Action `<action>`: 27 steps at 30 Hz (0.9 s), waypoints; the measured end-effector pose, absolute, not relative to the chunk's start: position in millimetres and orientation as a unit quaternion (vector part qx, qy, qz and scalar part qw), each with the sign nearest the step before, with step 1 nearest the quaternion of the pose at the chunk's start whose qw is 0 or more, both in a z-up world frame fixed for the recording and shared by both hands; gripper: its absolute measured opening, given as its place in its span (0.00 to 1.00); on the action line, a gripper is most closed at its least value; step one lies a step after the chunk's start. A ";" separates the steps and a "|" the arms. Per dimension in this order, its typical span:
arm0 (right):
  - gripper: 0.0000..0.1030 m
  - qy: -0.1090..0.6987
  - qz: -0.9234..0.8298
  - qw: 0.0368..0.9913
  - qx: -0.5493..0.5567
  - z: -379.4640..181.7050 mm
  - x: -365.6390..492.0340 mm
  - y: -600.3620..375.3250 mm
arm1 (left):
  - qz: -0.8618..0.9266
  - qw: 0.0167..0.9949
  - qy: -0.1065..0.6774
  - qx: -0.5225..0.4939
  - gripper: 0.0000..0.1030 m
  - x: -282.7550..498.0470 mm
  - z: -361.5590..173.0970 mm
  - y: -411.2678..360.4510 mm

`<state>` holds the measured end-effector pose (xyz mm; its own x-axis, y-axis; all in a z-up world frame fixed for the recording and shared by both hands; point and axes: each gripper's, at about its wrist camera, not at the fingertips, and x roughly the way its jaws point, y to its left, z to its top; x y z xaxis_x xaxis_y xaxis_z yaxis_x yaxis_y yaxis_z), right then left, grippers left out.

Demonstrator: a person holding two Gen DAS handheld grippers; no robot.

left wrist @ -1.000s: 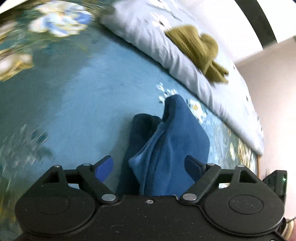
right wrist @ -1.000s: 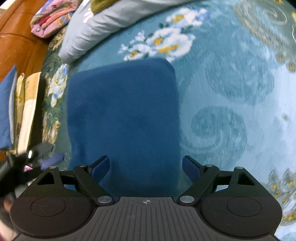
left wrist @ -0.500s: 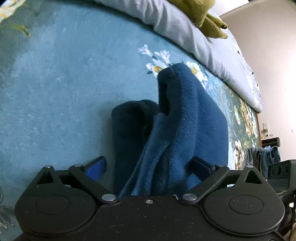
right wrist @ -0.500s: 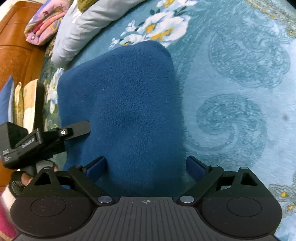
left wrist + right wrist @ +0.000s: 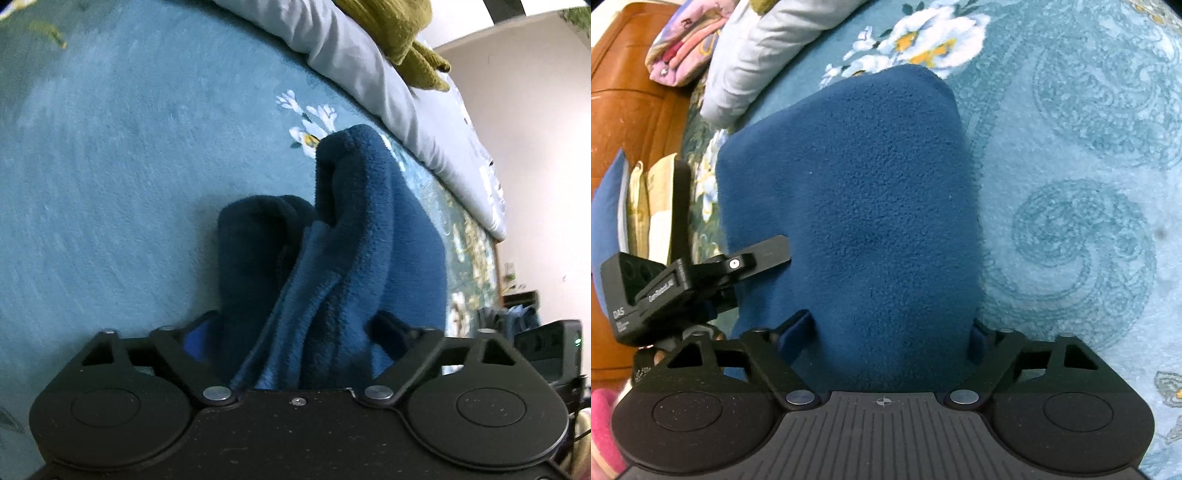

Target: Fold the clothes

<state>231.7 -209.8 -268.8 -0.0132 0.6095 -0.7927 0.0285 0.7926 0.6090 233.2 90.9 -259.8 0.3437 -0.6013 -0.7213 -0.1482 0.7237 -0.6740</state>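
Observation:
A dark blue fleece garment (image 5: 354,236) lies on a teal patterned bedspread (image 5: 110,184). In the left wrist view its bunched layers run between the fingers of my left gripper (image 5: 291,336), which stands wide around the cloth. In the right wrist view the garment (image 5: 871,192) is a broad flat fold and its near edge sits between the fingers of my right gripper (image 5: 886,336), also wide around it. The left gripper (image 5: 683,284) shows at the garment's left edge in that view.
A grey-white quilt (image 5: 388,74) with an olive green garment (image 5: 402,33) on it lies along the far side. A wooden headboard (image 5: 624,92), a pink patterned bundle (image 5: 683,40) and stacked folded cloths (image 5: 635,206) are at the left.
Both grippers have moved in onto the blue garment. Their fingers have come closer together around the cloth. The left gripper has swung into the right wrist view at the garment's left edge.

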 end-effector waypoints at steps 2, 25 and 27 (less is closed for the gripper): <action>0.68 0.678 0.222 0.659 0.237 -267.0 233.4 -210.6 | -0.146 0.748 0.548 -0.345 0.74 231.0 -259.0 90.1; 0.53 0.652 0.498 0.564 -0.096 -194.4 330.0 -195.9 | -0.031 0.767 0.445 -0.461 0.53 153.9 -214.3 32.7; 0.52 0.644 0.526 0.538 -0.139 -189.2 334.6 -183.5 | -0.003 0.762 0.428 -0.485 0.53 140.2 -213.7 22.2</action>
